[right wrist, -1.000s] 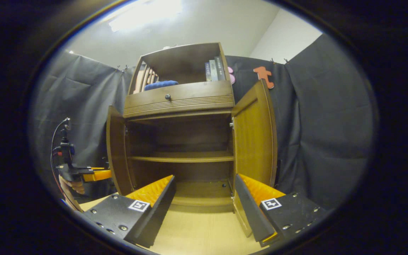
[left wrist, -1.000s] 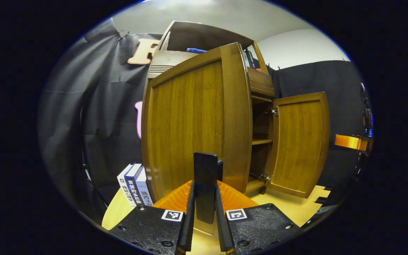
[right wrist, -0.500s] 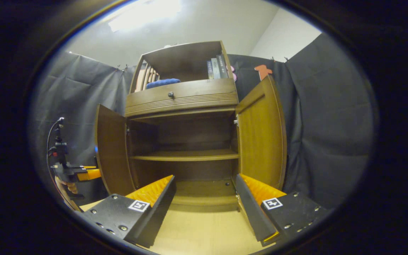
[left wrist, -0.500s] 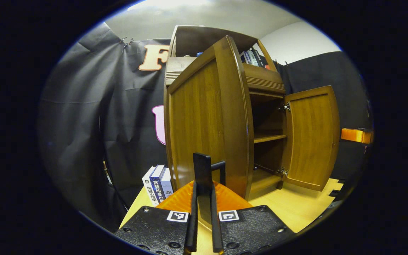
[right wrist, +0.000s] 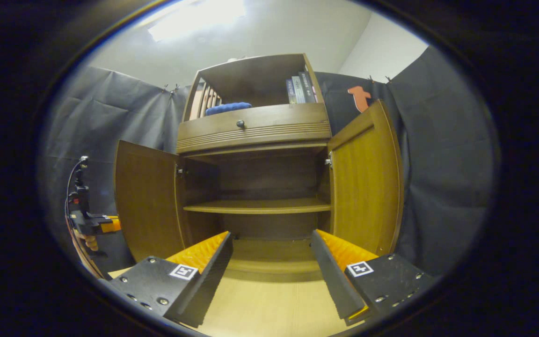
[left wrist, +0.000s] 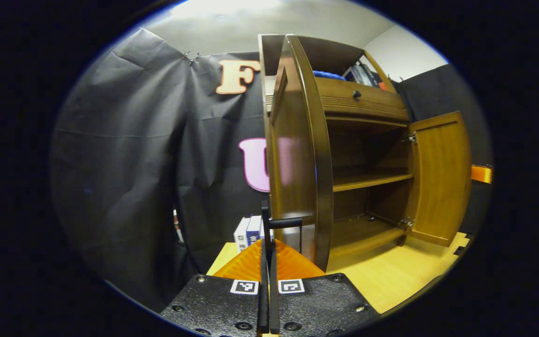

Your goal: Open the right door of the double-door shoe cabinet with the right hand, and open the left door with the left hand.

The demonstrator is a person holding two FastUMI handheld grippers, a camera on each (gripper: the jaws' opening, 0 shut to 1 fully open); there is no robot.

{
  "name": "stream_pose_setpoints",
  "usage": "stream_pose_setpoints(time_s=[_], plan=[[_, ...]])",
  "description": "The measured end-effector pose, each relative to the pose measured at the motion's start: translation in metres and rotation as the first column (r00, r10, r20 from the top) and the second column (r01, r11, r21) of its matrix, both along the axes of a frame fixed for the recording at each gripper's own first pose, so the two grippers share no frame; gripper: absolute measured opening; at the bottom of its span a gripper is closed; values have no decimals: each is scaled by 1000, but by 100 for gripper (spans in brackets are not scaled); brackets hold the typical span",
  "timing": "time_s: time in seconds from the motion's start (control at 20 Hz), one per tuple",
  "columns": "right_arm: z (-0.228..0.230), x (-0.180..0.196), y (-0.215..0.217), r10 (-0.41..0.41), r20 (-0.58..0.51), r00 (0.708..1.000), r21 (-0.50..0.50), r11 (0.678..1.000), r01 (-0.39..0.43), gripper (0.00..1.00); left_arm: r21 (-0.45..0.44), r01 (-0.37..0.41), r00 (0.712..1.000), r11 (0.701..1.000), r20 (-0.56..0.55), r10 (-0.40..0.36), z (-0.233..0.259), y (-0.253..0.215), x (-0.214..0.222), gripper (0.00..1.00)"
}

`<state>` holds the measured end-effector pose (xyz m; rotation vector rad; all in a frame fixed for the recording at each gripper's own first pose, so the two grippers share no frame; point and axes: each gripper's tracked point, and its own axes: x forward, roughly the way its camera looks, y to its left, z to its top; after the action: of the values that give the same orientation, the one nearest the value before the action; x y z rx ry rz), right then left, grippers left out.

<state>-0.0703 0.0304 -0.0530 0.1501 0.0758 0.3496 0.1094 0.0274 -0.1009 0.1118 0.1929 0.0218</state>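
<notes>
Cabinet (right wrist: 255,126) stands on the wooden table (right wrist: 269,309), right door (right wrist: 365,180) and left door (right wrist: 145,201) both swung wide. Left gripper (left wrist: 268,262) is clamped on the left door's dark handle (left wrist: 269,224); right gripper (right wrist: 272,262) hangs spread before the shelves, holding nothing.

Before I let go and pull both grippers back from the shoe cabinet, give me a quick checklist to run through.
1. Is the right door open: ok, swung wide.
2. Is the left door open: ok, swung wide.
3. Is the right gripper free: ok, jaws apart, holding nothing.
4. Is the left gripper released: not ok, shut on the handle of the left door.
5. Is the left door clear of the books beside the cabinet: cannot tell.
</notes>
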Motion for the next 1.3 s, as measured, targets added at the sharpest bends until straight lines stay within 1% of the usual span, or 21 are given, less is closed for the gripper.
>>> stream_pose_setpoints(time_s=[0.05,0.25,0.4,0.5,0.55,0.6,0.75,0.85,0.9,0.95,1.05,1.1,1.15,1.25,1.3], plan=[[1,0,3,4,0,1000,-1,1000,-4,100,0,1,1000,1000,-19,-1,-3,0,-1,1],[3,-1,13,20,2,1000,-9,1000,-20,100,-28,37,999,999,-24,-38,-2,2,-2,0],[4,-1,13,15,0,1000,-31,999,-15,100,-57,65,997,996,-29,-67,-3,-1,-3,0],[6,-2,15,17,1,1000,-34,999,-17,100,-57,86,996,995,-19,-87,-3,0,-2,0],[7,-2,15,17,1,1000,-34,999,-17,96,-59,94,995,994,-16,-95,-3,1,-2,1],[8,-3,17,19,3,1000,-34,999,-19,100,-58,100,995,993,-11,-100,-3,0,-2,1],[11,-6,23,30,12,999,-31,999,-29,100,-57,113,994,992,1,-113,-2,2,-1,1],[11,-6,24,30,10,999,-39,999,-30,100,-60,115,993,992,8,-114,-1,2,-3,2],[10,-5,24,29,7,1000,-43,999,-28,100,-64,111,994,992,8,-111,-2,1,-3,0],[8,-6,24,26,5,1000,-46,999,-26,100,-66,105,994,992,9,-104,-1,1,-3,3],[7,-6,23,24,2,1000,-43,999,-24,100,-67,94,996,993,1,-94,-2,1,-7,3],[6,-7,23,24,2,1000,-39,999,-24,100,-55,95,995,994,10,-94,-1,0,-8,11],[4,-9,22,24,1,1000,-35,999,-24,100,-41,96,995,994,18,-96,1,1,-8,8],[2,-12,20,24,3,1000,-28,999,-24,100,-28,82,997,996,12,-81,0,5,-8,8],[2,-14,19,24,4,1000,-25,999,-24,96,-32,75,997,997,12,-75,0,5,-10,8]])
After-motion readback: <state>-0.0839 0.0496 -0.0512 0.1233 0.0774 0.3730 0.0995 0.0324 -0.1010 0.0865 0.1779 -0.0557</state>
